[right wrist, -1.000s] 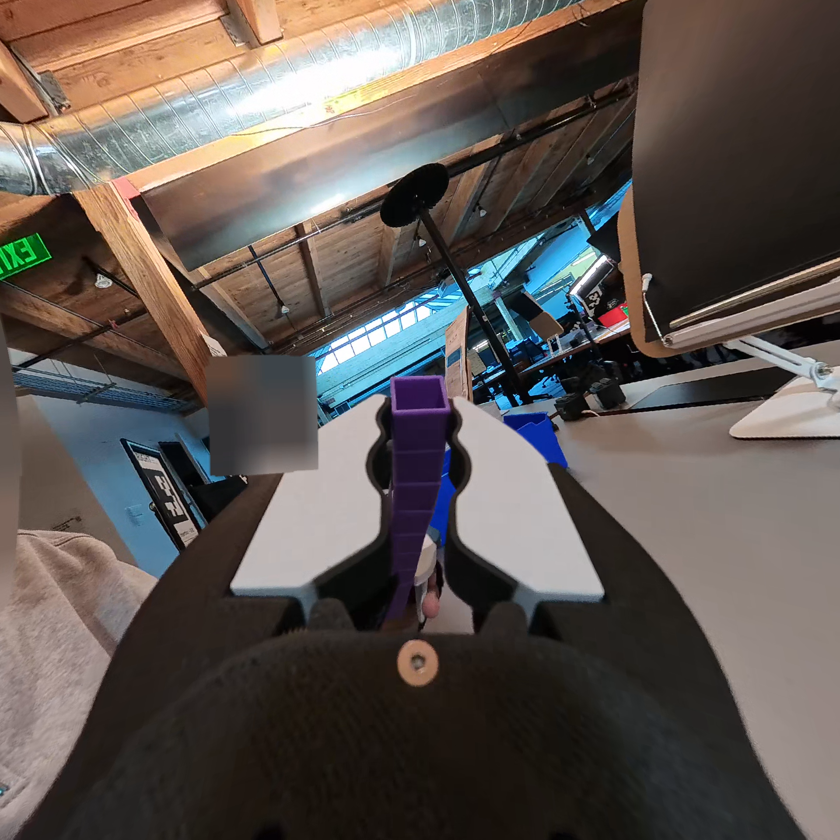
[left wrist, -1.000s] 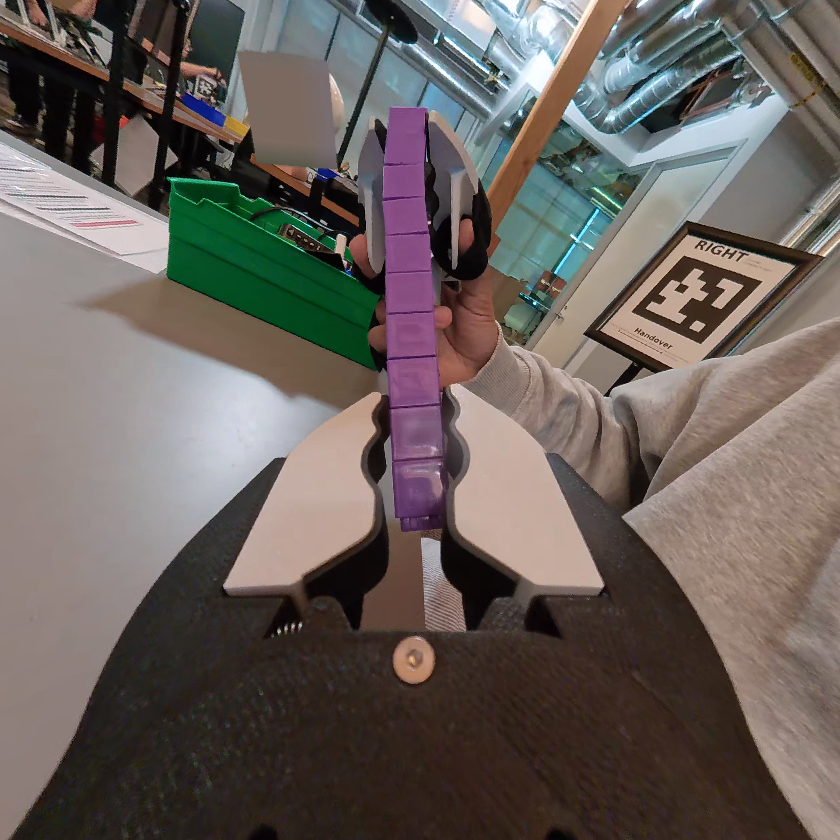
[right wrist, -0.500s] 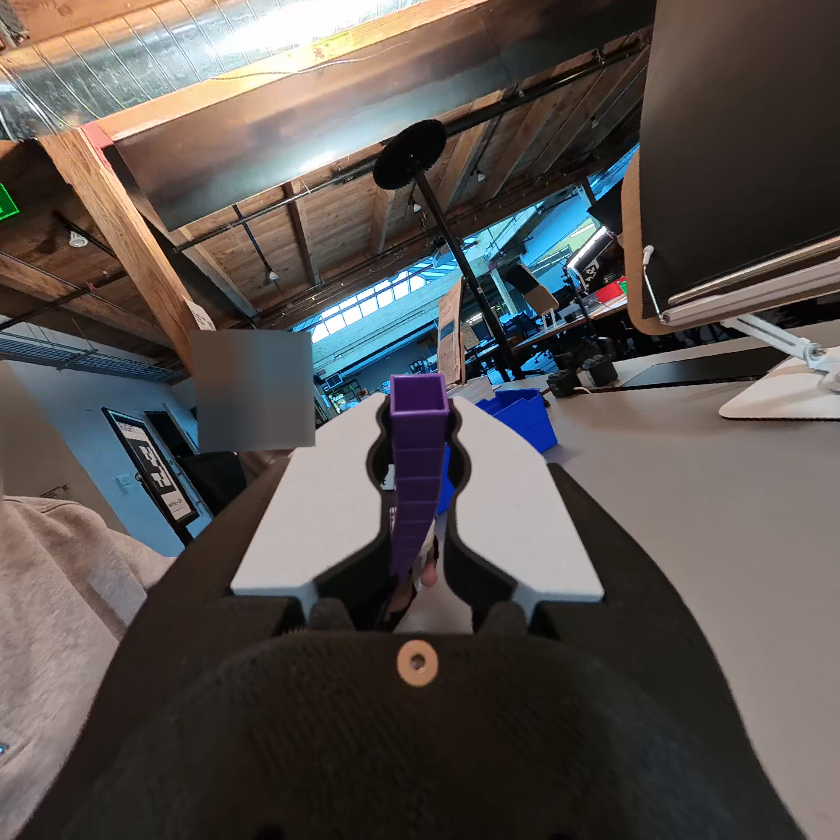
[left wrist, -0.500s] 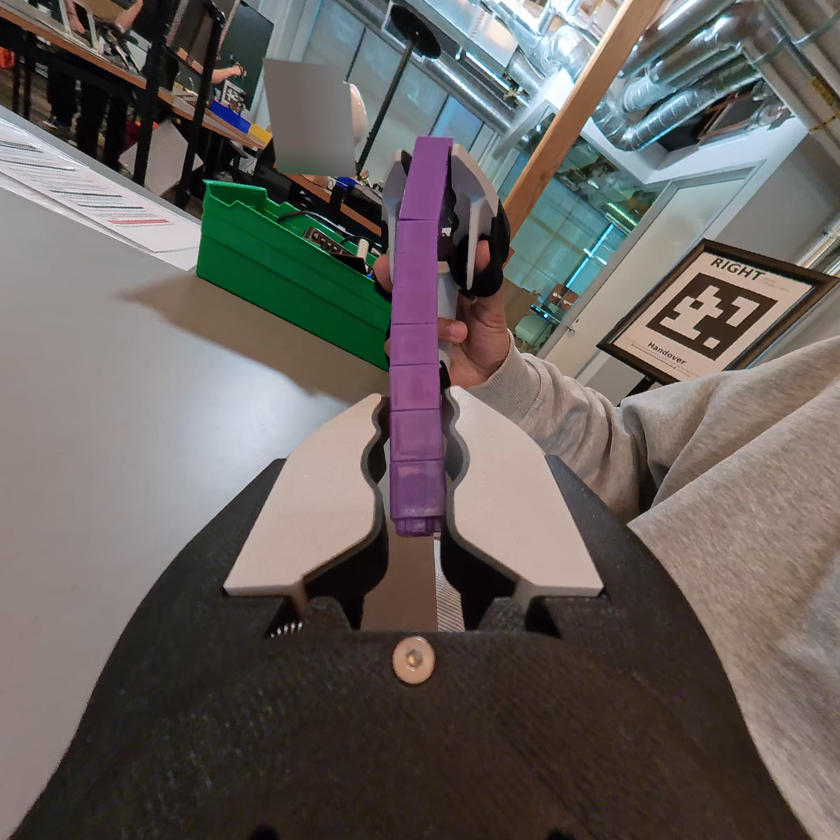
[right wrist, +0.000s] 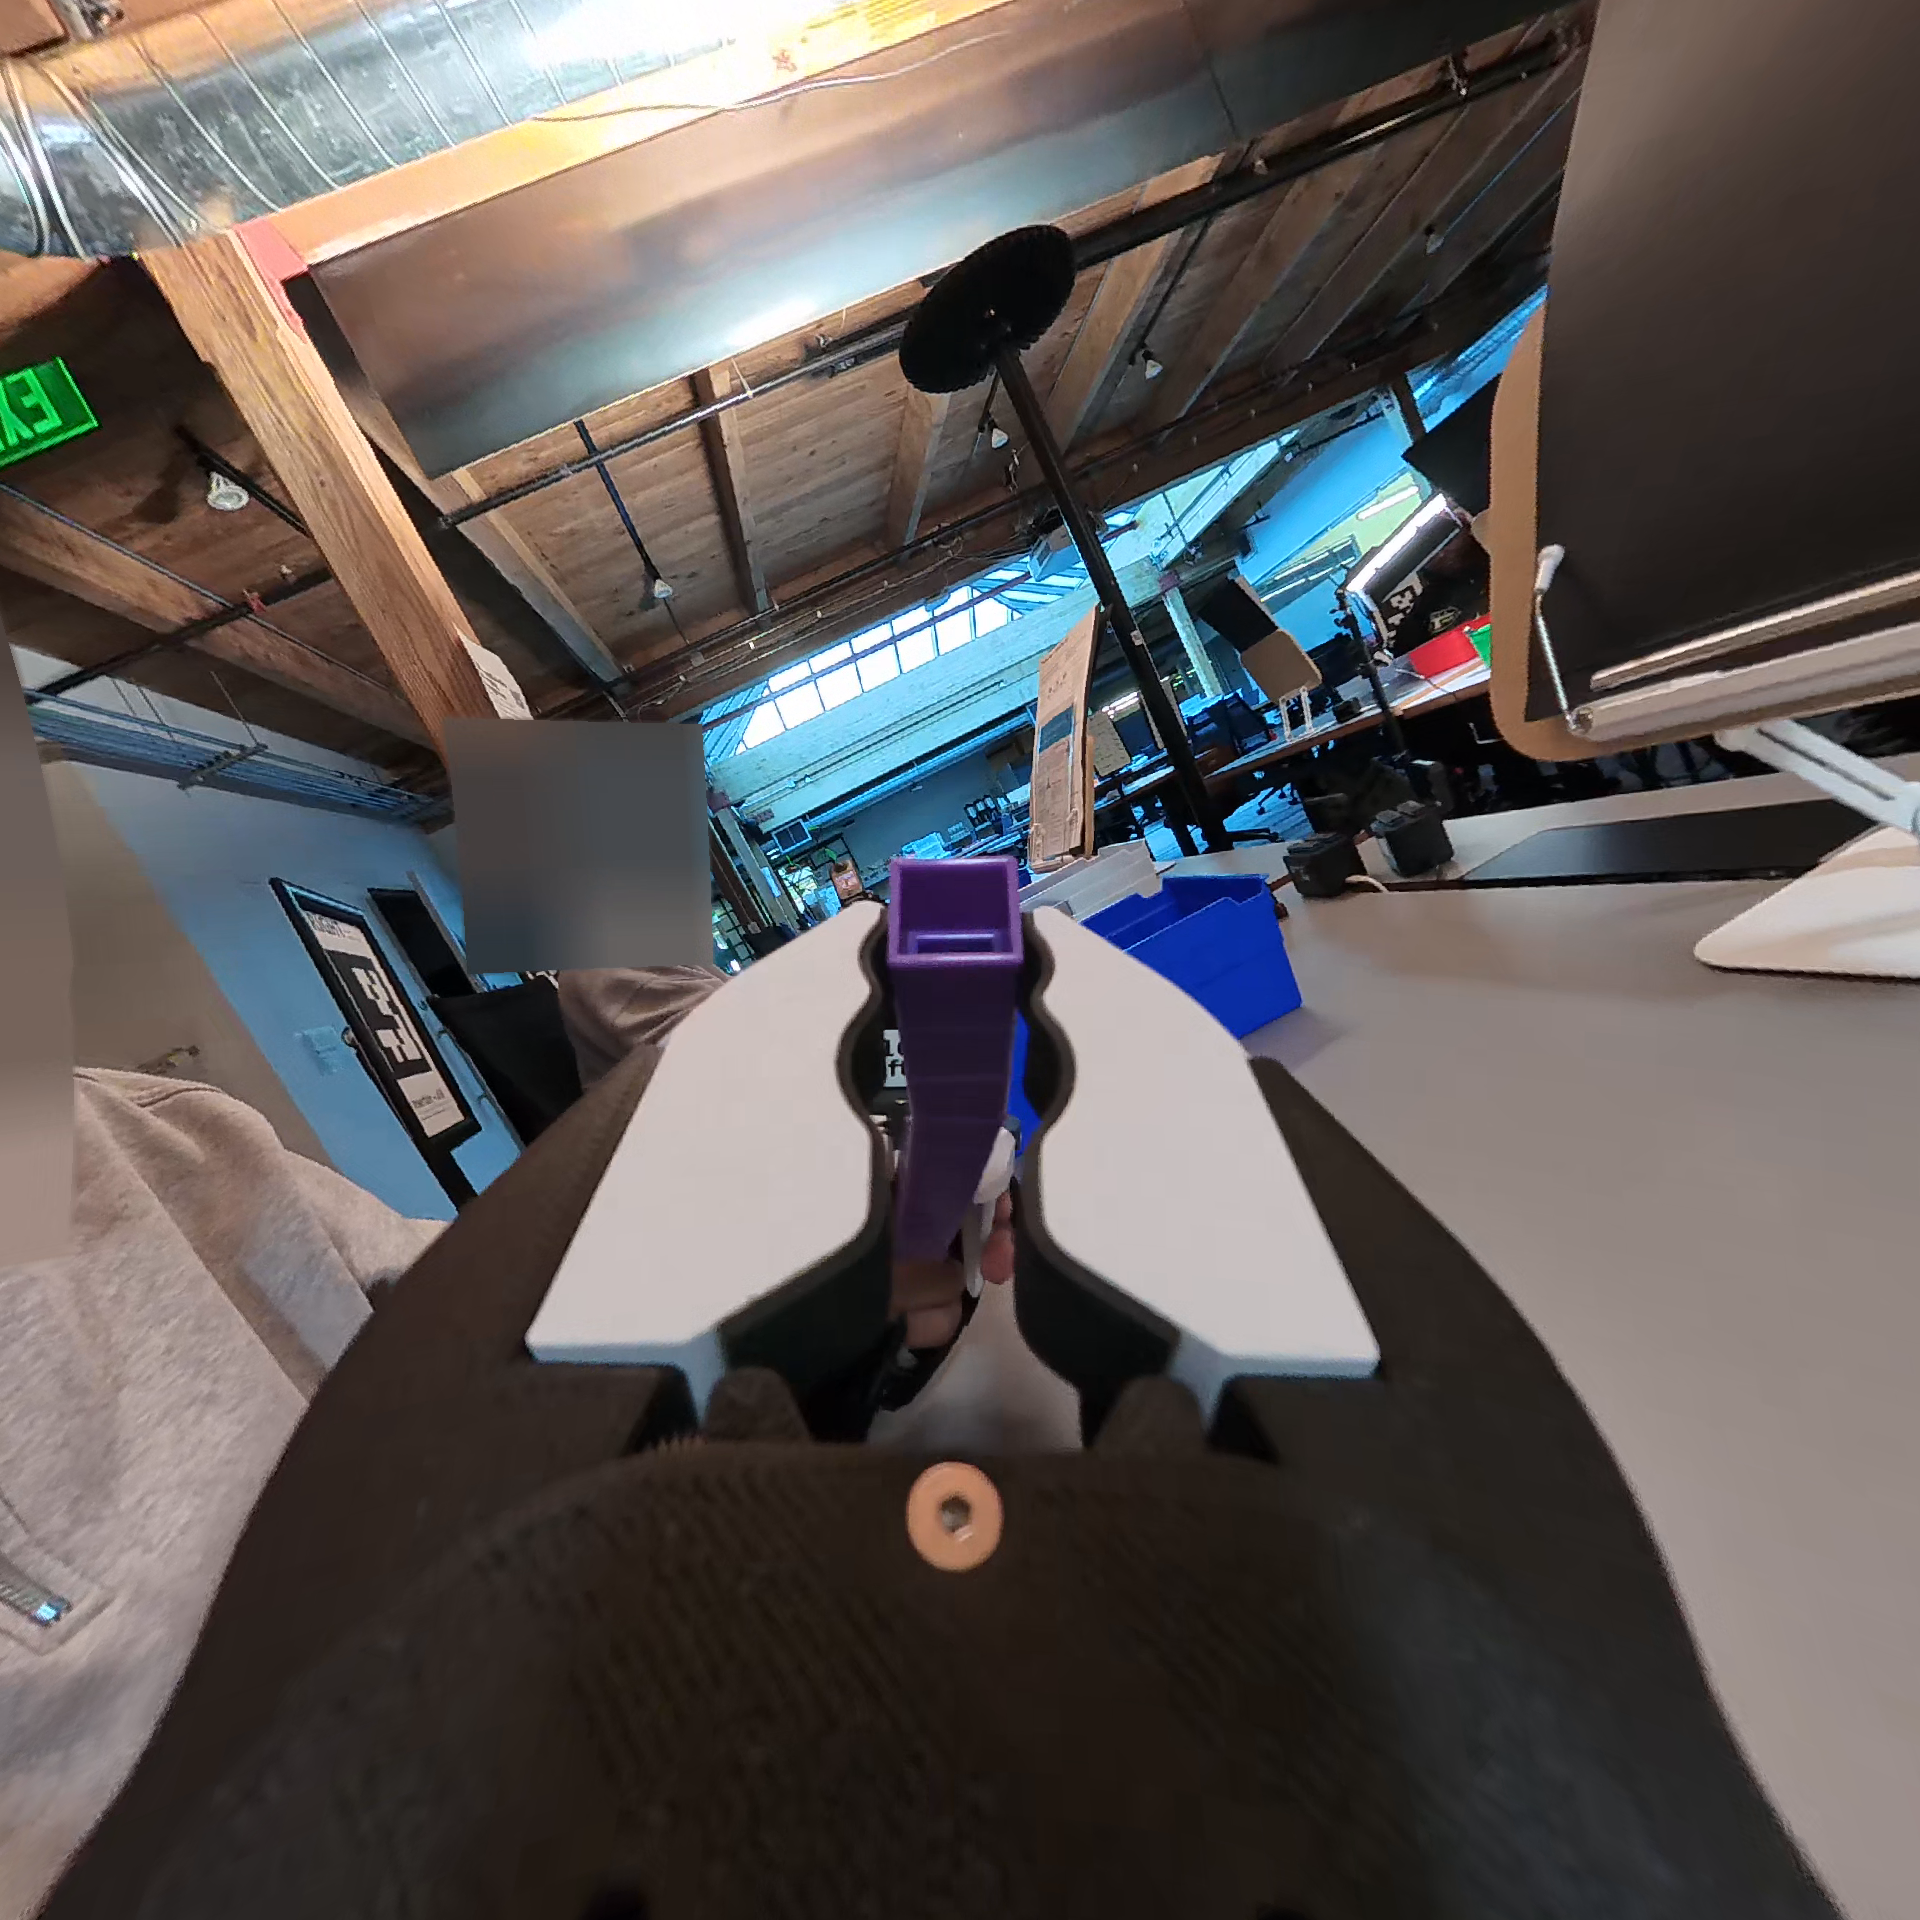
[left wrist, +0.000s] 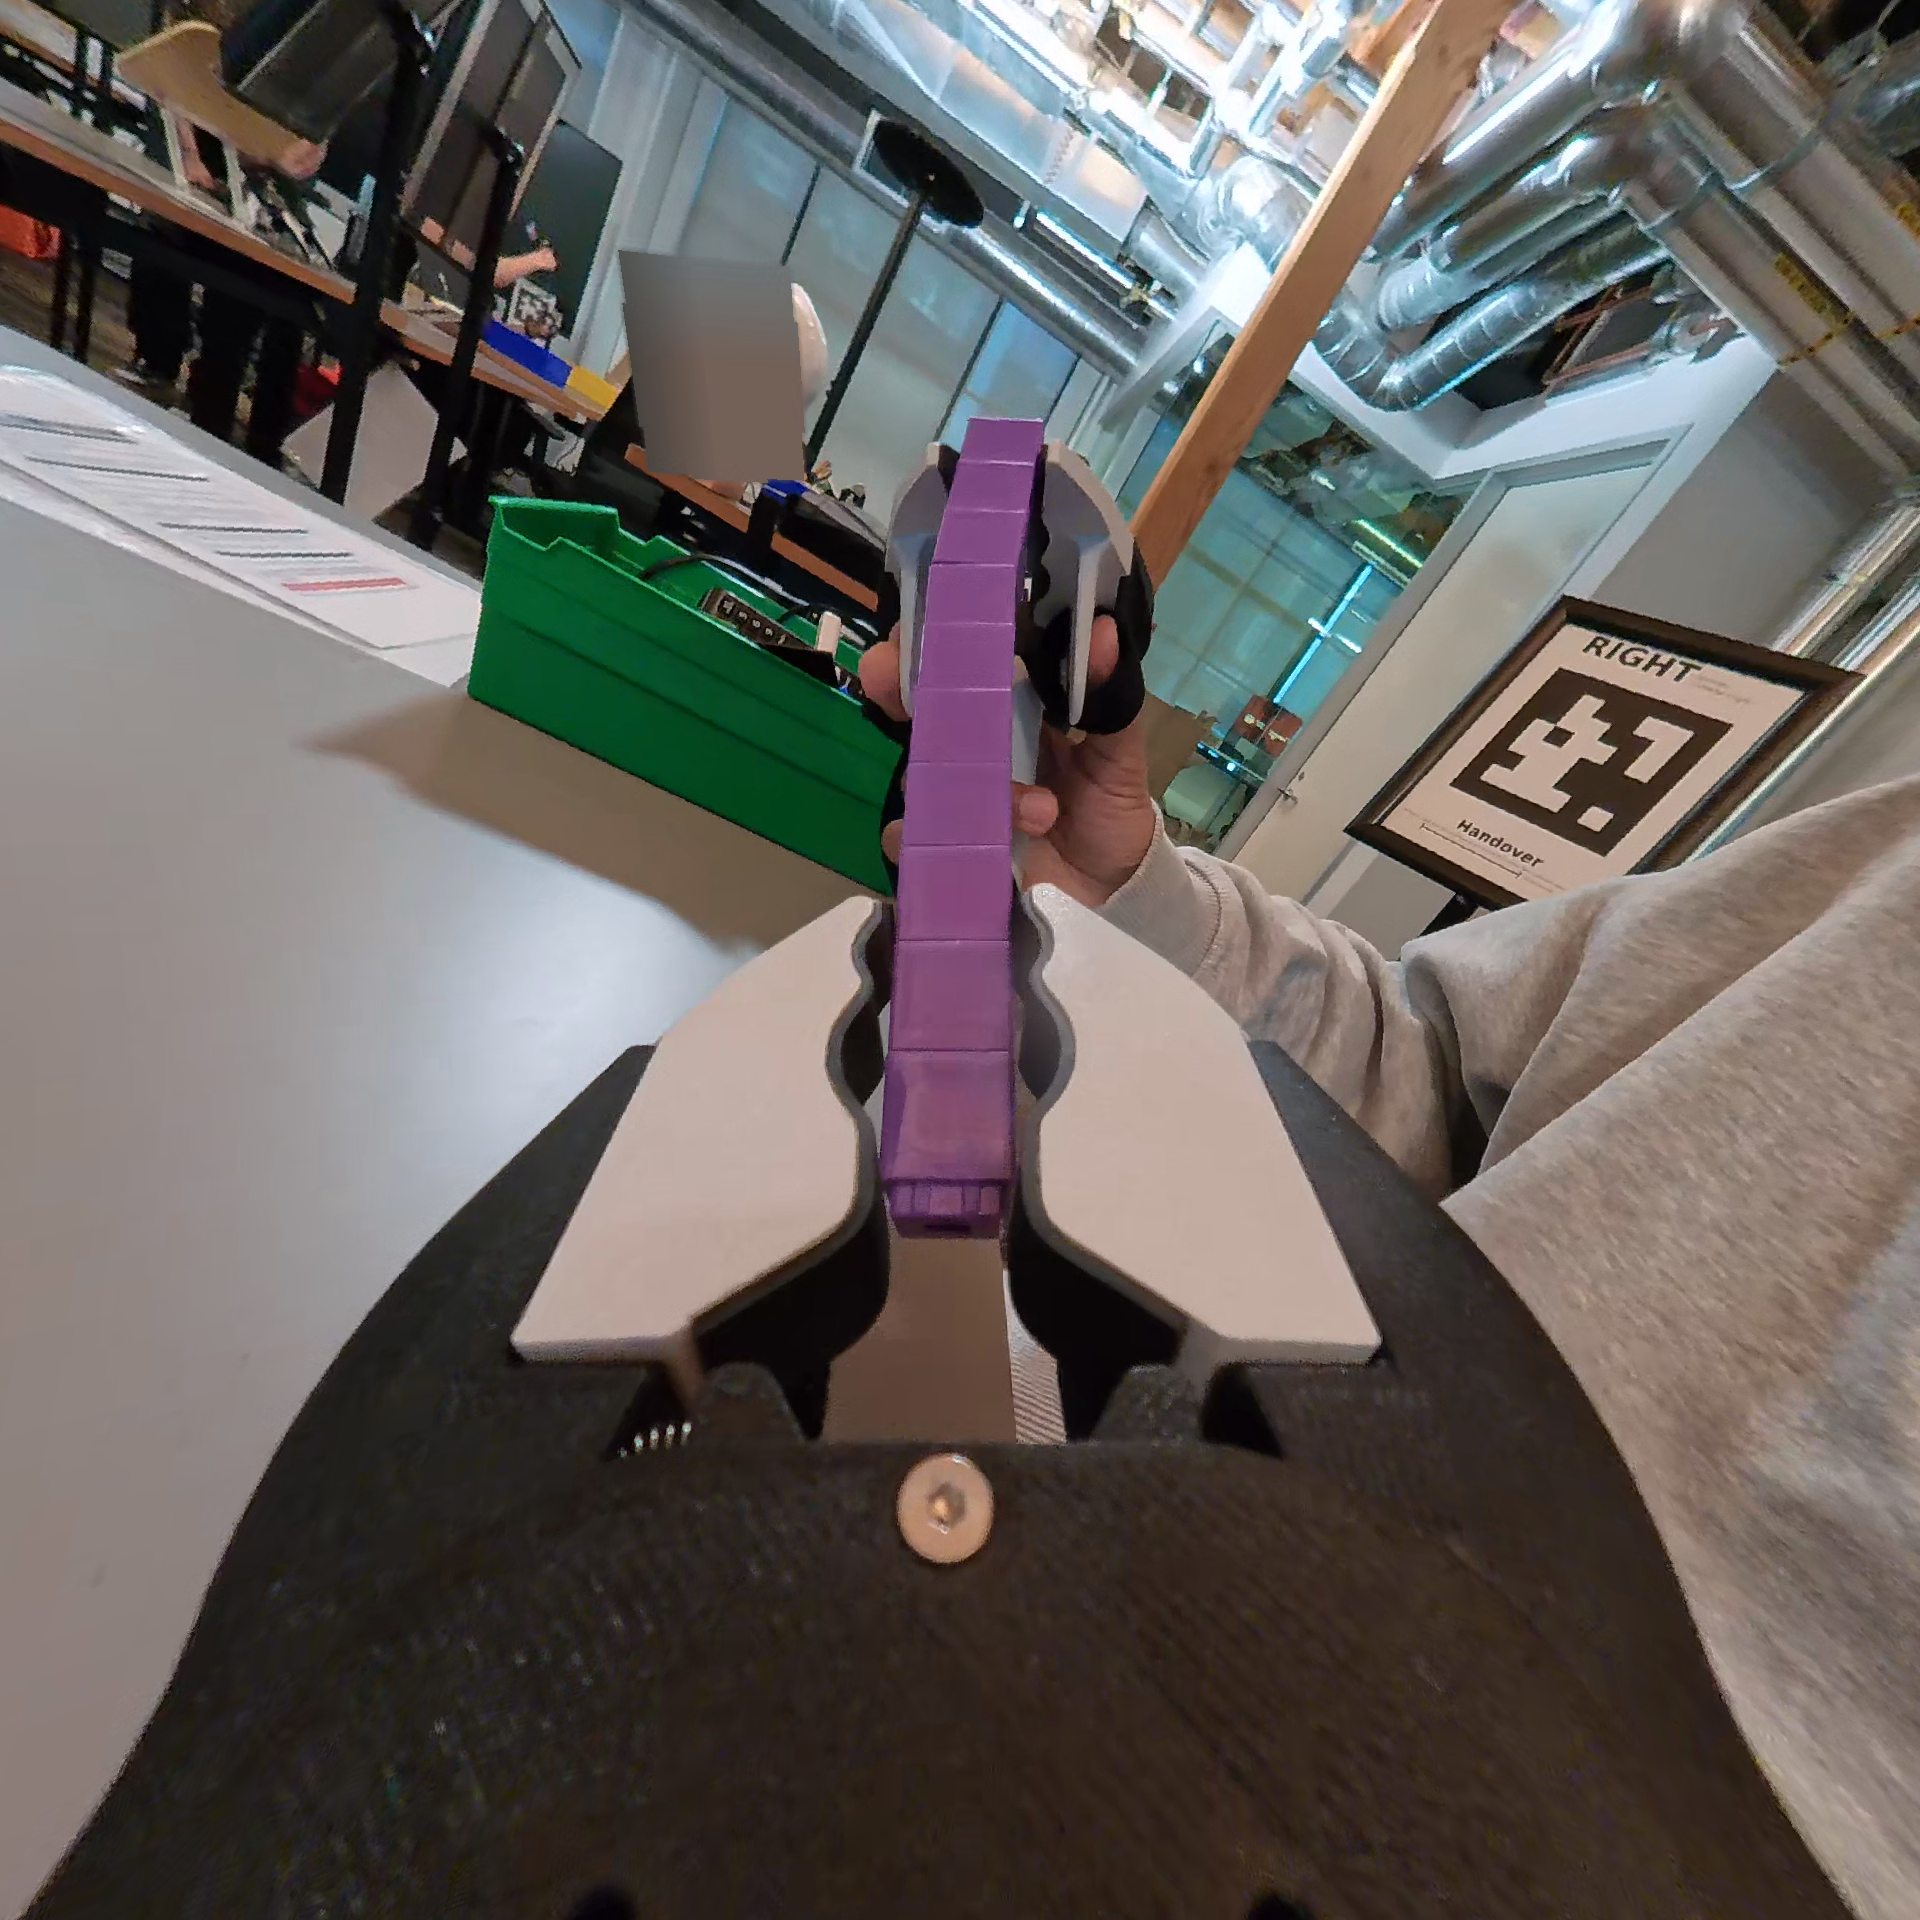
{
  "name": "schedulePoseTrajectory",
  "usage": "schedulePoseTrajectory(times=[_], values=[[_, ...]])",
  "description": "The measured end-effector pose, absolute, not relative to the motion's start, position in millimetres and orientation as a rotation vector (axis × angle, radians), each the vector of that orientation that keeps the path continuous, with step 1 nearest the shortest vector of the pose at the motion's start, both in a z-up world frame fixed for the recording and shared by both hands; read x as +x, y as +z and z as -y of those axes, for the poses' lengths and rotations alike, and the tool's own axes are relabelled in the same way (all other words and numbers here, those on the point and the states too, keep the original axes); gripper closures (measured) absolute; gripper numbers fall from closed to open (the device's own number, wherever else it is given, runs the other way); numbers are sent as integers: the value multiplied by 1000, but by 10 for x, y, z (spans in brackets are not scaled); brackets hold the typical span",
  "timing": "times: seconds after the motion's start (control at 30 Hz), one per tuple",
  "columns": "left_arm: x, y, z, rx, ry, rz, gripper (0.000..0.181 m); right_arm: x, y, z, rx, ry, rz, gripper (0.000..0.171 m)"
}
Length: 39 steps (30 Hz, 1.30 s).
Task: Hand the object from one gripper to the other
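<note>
A long purple bar of linked cubes is held in the air above the grey table. My left gripper is shut on its near end in the left wrist view. My right gripper grips the far end there, with a hand below it. In the right wrist view my right gripper is shut on the bar near its open square tip. The rest of the bar runs down behind the fingers. The left gripper is mostly hidden in that view.
A green bin stands on the table behind the bar. A blue bin and a white monitor stand are to the right. A grey sleeve crosses the right side. A framed sign stands behind. Across from one pair of fingers to the other is roughly 12 cm.
Both grippers have kept their hold on the purple bar. The pair has shifted and tilted slightly together, so the background has moved in both views.
</note>
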<state>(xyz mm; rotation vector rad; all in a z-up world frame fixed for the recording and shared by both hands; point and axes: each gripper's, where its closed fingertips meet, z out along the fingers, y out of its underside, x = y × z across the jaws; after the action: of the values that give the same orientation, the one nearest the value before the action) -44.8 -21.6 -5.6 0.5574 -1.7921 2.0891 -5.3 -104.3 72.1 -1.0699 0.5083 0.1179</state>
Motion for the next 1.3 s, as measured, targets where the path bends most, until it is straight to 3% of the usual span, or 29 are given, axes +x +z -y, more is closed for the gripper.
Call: schedulePoseTrajectory(times=[0.1,0.3,0.5,0.63,1.07,1.3], values=[[-448,-18,189,547,2109,1764,160,-31,763,1089,-1038,97,-514,135],[-452,-13,189,541,2124,1780,160,-71,707,1065,-1064,165,-505,161],[-479,-81,223,524,2082,1821,160,-83,688,1021,-1065,163,-500,160],[-547,-188,303,491,2021,1880,160,-98,692,1026,-1054,179,-495,171],[-765,-601,574,408,1812,2169,161,-341,650,703,-1240,156,-386,171],[-882,-619,742,411,1773,2198,147,-273,518,599,-1304,98,-452,171]])
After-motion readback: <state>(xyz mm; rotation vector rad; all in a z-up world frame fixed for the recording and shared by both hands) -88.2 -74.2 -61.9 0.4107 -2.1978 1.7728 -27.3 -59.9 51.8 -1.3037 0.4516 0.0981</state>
